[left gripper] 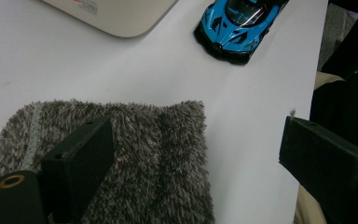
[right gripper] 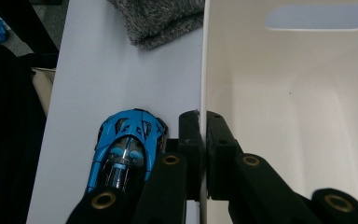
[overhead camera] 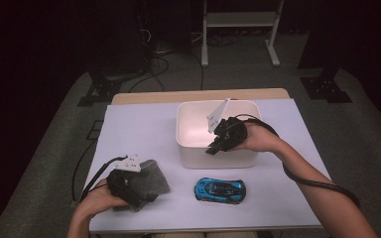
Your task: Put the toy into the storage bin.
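The right gripper (right gripper: pixel 200 154) is seen clamped on the near wall of the white bin (right gripper: pixel 298 121): in the right gripper view one jaw is pressed against the outside of the wall and the other against the inside, with the thin rim pinched between the pads. In the high view this gripper (overhead camera: pixel 213 148) is held at the near right part of the bin (overhead camera: pixel 191 151), tilted down over its rim, with a grey plate raised above it. Just outside the outer jaw, on the white table (overhead camera: pixel 144 129), the blue toy car (right gripper: pixel 126 151) is parked, close to the bin wall but apart from it. Farther beyond the jaws, past the car, a corner of the grey cloth (right gripper: pixel 161 18) is seen lying on the table.

The left gripper (left gripper: pixel 196 163) is held low over the cloth (left gripper: pixel 135 158) with its jaws spread wide; one jaw is poised above the fuzzy fabric, the other out past the table's edge, and nothing is gripped. Ahead of these jaws the car (left gripper: pixel 237 23) is seen, and beyond it, the bin's rounded corner (left gripper: pixel 121 16).
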The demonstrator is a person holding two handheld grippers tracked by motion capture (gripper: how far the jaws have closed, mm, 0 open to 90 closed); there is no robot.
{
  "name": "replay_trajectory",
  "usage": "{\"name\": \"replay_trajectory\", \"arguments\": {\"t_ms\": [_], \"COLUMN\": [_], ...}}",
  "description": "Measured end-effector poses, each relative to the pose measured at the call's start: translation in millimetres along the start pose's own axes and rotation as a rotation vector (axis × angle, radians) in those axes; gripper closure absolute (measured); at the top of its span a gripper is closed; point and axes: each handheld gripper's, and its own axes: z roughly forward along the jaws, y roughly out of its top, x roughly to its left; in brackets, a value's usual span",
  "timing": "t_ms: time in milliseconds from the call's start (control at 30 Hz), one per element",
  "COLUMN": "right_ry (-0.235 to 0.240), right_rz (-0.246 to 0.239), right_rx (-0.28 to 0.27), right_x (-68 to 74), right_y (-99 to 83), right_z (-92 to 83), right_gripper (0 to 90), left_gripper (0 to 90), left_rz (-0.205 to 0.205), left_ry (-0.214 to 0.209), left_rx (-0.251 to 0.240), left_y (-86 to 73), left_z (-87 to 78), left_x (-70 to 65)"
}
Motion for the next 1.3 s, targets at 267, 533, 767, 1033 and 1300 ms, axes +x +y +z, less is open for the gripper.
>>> {"name": "replay_trajectory", "arguments": {"t_ms": [267, 533, 767, 1033, 1300], "right_ry": [-0.018, -0.047, -0.066, -0.055, -0.035], "right_rz": [0.066, 0.068, 0.051, 0.062, 0.115], "right_rx": [-0.03, -0.087, -0.125, -0.131, -0.089], "right_x": [3.7, 28.6, 54.8, 78.1, 83.5], "right_y": [-0.9, -0.9, -3.0, -21.1, -48.7], "right_z": [-7.8, -27.9, -32.7, -13.6, 18.3], "right_gripper": [55.5, 33.8, 24.3, 21.8, 18.7], "left_gripper": [9.6, 9.6, 9.6, 9.6, 9.6], "left_rz": [0.004, 0.005, 0.01, 0.005, 0.01], "left_ry": [0.003, 0.008, 0.01, 0.017, 0.014], "left_rx": [0.003, 0.001, 0.004, 0.005, 0.015], "left_y": [-0.3, 1.2, 1.4, 0.0, -0.1], "left_z": [-0.8, -0.7, -2.1, -2.1, -1.5], "left_x": [-0.4, -2.4, -3.4, -3.4, -3.6]}}
